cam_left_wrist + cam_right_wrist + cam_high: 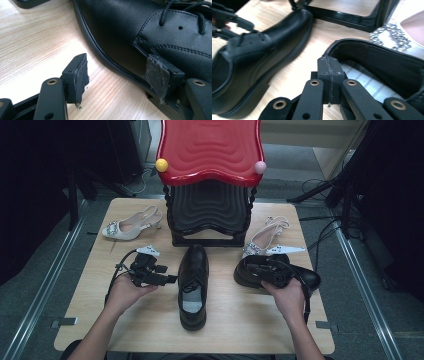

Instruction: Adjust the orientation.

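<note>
A black lace-up shoe lies in the middle of the wooden table, toe toward the rack. My left gripper is at its left side, open; in the left gripper view the shoe's flank lies next to the right pad and nothing is gripped. A second black shoe lies on the right. My right gripper hovers at its opening, shut; in the right gripper view the pads meet with nothing between them, in front of the shoe's collar.
A rack with a black base and a red top stands at the back centre, with a yellow ball and a pink ball on its corners. White jewelled heels lie at the back left and back right.
</note>
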